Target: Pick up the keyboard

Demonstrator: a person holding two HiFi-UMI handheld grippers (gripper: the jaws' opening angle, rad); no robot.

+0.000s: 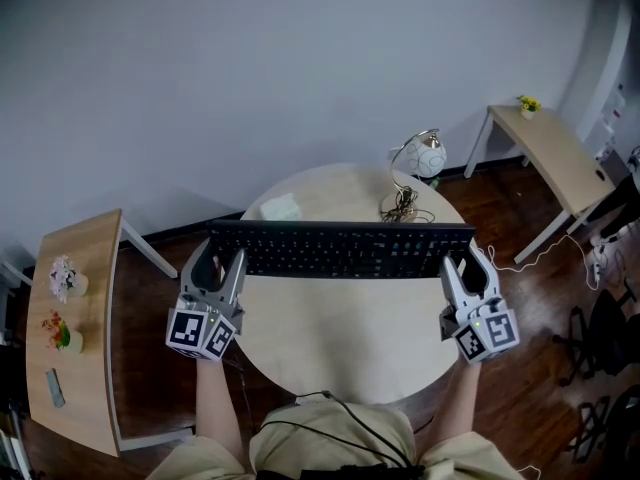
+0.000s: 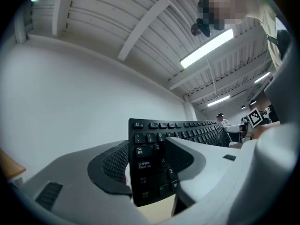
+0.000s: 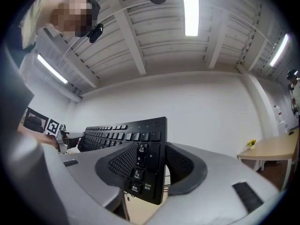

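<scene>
- The number-pad end of the black keyboard (image 3: 140,137) is clamped between the ribbed pads of the right claw (image 3: 151,168).
- The left claw (image 3: 63,136) is seen at its far end.

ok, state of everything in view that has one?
keyboard: clamped at both ends, held clear of the round table.
left gripper: shut on the keyboard's left end.
right gripper: shut on the keyboard's right end.
desk lamp: upright at the table's far edge, apparently unlit.

Matt black plastic keyboard (image 1: 340,248), smooth pale-wood table (image 1: 340,328)
</scene>
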